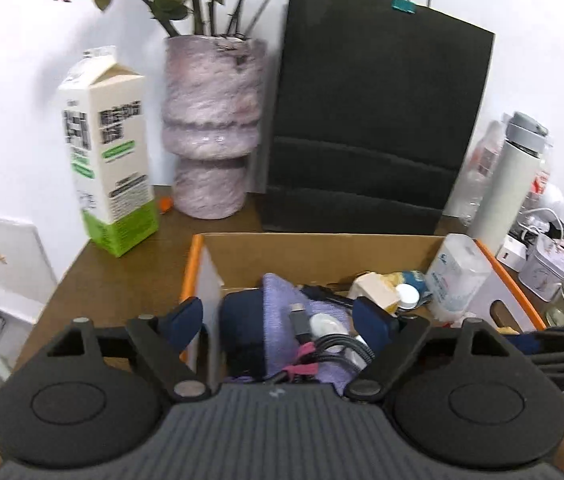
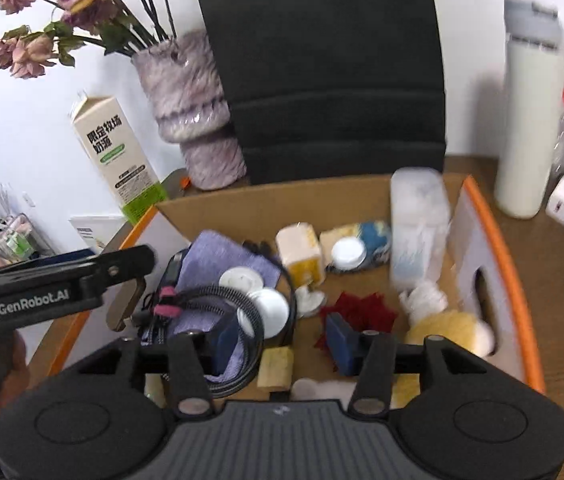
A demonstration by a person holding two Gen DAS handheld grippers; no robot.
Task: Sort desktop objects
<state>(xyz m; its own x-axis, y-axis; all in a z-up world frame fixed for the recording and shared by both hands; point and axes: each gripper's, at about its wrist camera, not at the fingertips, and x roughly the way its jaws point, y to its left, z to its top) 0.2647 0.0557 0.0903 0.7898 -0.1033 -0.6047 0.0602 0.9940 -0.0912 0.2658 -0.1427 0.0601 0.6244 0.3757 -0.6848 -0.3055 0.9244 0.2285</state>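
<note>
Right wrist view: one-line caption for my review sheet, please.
Open right gripper poised over the cardboard box of sorted clutter: purple cloth, coiled cable, white discs.

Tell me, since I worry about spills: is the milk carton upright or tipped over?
Upright. The milk carton stands on its green base on the wooden desk, gabled top up, left of the vase.

Cardboard box [image 2: 265,204] brown, orange rim. Cloth [image 2: 217,260] inside lilac. Braided cable [image 2: 241,308] black-grey, pink tie. Milk carton [image 1: 109,152] cream, green base, black print. Vase [image 1: 211,120] mauve marbled streaks. Paper bag [image 1: 374,112] black. Flask [image 2: 530,120] white, grey lid. My pads [image 1: 185,316] navy.
</note>
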